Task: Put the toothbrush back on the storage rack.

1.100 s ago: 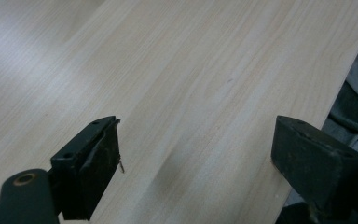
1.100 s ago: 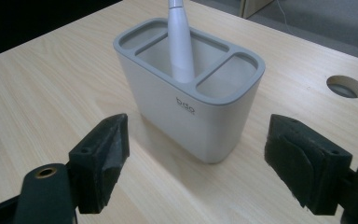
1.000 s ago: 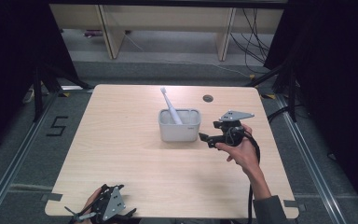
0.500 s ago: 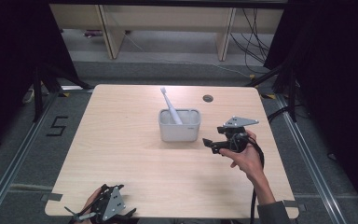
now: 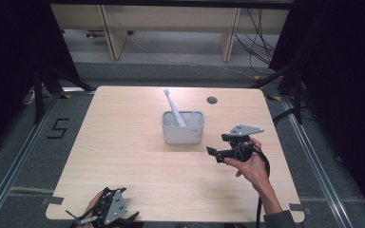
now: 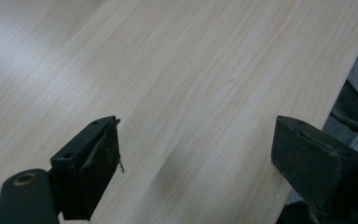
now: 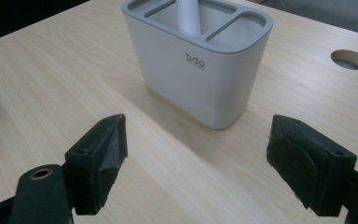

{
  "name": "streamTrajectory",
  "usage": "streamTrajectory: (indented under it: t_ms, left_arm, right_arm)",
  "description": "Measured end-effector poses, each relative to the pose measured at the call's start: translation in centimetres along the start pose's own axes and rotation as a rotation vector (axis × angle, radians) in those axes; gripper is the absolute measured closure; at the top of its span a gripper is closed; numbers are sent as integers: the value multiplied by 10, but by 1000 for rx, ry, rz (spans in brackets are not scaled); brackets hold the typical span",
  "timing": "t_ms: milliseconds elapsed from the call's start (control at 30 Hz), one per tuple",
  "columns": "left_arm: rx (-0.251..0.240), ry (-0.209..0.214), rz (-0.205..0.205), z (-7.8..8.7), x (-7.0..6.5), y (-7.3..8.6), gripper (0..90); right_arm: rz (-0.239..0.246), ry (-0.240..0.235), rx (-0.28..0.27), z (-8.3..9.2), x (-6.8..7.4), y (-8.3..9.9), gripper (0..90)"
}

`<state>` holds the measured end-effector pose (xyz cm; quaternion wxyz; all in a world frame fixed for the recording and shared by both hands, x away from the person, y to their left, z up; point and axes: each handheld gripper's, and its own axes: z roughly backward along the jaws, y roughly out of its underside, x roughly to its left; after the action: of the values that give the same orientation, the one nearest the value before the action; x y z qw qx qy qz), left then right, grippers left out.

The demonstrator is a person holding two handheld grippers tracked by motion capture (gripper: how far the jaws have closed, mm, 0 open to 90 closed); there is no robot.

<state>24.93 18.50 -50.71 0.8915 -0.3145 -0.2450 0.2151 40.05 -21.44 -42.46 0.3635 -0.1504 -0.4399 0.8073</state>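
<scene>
A white toothbrush holder (image 5: 183, 128) (image 7: 200, 70) stands near the middle of the wooden table (image 5: 123, 156). A white toothbrush (image 5: 173, 107) (image 7: 187, 16) leans upright in its large compartment. My right gripper (image 5: 215, 155) (image 7: 196, 163) is held above the table to the right of the holder, jaws pointing at it, open and with nothing between them. My left gripper (image 5: 83, 219) (image 6: 196, 163) rests low at the table's near left edge, open over bare wood.
A round cable hole (image 5: 212, 100) (image 7: 349, 59) sits in the table behind and to the right of the holder. Shelving (image 5: 171, 28) stands beyond the far edge. Metal floor rails (image 5: 14, 166) run along both sides of the table.
My right gripper has drawn back from the holder, toward the near right of the table. The left gripper has stayed put.
</scene>
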Motion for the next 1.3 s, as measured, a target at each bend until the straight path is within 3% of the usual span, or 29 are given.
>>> streamTrajectory:
  t_ms: [67, 167, 200, 233, 300, 367, 500, 533, 600, 700, 733, 800, 833, 933, 1000, 1067, 1100, 1300]
  left_arm:
    - [-1, 0, -1, 0, 0, 0, 149]
    - [-1, -1, -3, 1, 0, 0, 149]
    - [-1, -2, -3, 1, 0, 0, 149]
    - [-1, -1, -1, 0, 0, 0, 149]
    - [-1, -1, 0, 0, 0, 0, 149]
    - [-1, 0, -3, 0, 0, 0, 149]
    - [0, 8, -4, 1, 1, 0, 149]
    - [-4, -2, -1, 1, 0, 0, 149]
    - [0, -1, 0, 0, 0, 0, 149]
    - [-1, -1, -2, 0, 0, 0, 149]
    - [-2, -2, -2, 0, 0, 0, 149]
    - [1, 7, -3, 1, 1, 0, 149]
    - [1, 7, -1, 1, 1, 0, 149]
    - [1, -2, 1, 0, 0, 0, 149]
    - [0, -1, -1, 0, 0, 0, 149]
    - [-1, -2, -2, 0, 0, 0, 149]
    - [-1, -2, -1, 0, 0, 0, 149]
    - [0, 3, 0, 0, 0, 0, 149]
  right_arm:
    - [20, 1, 8, 0, 1, 3, 209]
    - [10, 2, 9, -1, 4, 7, 207]
    - [-14, -7, 16, -1, 7, 9, 206]
    - [24, 0, 18, 0, 5, 9, 206]
    - [0, -12, 18, 0, 8, 12, 206]
    - [22, -3, 15, 1, 7, 13, 206]
    - [-3, -7, 15, 3, 9, 18, 207]
    - [15, -5, 7, 3, 8, 19, 208]
    - [-16, -11, 13, 4, 10, 23, 208]
    - [6, -2, 10, 5, 8, 29, 208]
    - [-17, -5, 23, 6, 9, 31, 208]
    - [-11, -1, 16, 6, 8, 33, 209]
    - [-42, -4, 18, 7, 11, 35, 210]
    - [-8, 6, 13, 8, 8, 40, 210]
    - [-31, 5, 16, 8, 9, 43, 210]
    - [-15, -8, 23, 8, 7, 46, 210]
    - [-40, 10, 18, 9, 9, 48, 210]
    - [-47, 2, 22, 11, 8, 55, 209]
